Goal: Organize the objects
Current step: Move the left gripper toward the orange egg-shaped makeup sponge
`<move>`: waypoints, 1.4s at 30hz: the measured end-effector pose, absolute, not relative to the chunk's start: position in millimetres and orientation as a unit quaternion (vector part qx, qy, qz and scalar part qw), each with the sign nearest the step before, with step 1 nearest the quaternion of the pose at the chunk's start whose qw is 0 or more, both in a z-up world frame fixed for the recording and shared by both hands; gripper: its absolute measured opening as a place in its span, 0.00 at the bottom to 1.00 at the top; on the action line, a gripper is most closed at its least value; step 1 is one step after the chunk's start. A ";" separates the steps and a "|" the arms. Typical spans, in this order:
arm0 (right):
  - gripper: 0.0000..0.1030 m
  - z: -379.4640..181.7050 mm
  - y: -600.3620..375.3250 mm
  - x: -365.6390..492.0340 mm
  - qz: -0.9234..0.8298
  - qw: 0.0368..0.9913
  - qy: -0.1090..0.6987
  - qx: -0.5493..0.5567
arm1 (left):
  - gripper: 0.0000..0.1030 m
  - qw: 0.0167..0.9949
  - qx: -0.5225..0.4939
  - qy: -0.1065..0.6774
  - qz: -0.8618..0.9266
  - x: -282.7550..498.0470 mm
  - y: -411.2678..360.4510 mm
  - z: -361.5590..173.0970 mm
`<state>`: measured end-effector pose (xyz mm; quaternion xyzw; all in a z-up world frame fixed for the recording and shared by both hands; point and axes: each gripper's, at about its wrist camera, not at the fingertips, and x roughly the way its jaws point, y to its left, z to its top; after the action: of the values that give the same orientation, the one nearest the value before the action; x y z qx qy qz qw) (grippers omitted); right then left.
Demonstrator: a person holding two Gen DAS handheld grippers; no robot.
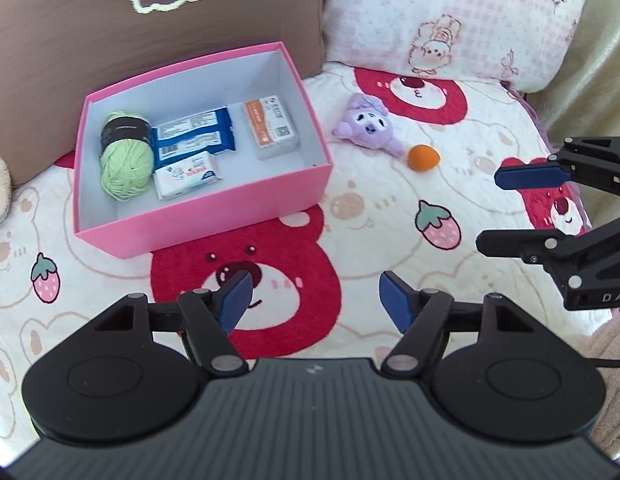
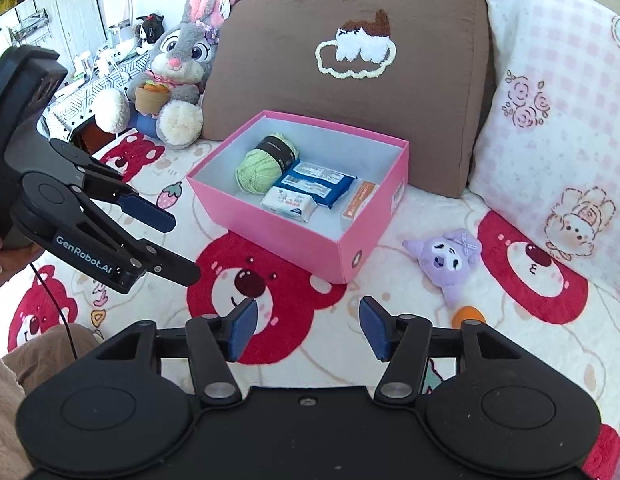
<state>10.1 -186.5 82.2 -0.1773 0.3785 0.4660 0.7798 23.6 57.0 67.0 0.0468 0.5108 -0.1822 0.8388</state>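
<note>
I count one pink box (image 1: 230,216) on the bed cover (image 1: 374,240). Inside it I see four things: one ball of green yarn (image 1: 124,160), one blue packet (image 1: 194,134), one white tissue pack (image 1: 188,174) and one orange-and-clear case (image 1: 270,126). Outside the box lie one purple plush toy (image 1: 368,124) and one orange ball (image 1: 423,157). Behind stand two pillows, one brown (image 2: 350,80), one pink (image 2: 550,120), and one grey rabbit plush (image 2: 178,68).

Both grippers, the left gripper (image 2: 182,246) and the right gripper (image 2: 306,330), are showing matte black linkages, silver pivot screws and blue pads (image 2: 243,330). White "GenRobot.AI" lettering is running along the left; a thin black cable (image 2: 56,312) is trailing past a beige fleece sleeve (image 2: 14,392).
</note>
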 end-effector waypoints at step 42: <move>0.79 -14.2 -240.8 115.8 0.332 0.869 0.341 -0.137 | 0.72 0.879 0.013 0.418 -0.227 82.4 -49.2 28.3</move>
<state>115.8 -240.8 -14.2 -0.1371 0.3410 0.3319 0.8688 82.4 -49.2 28.3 0.0134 0.4183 -0.2269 0.8794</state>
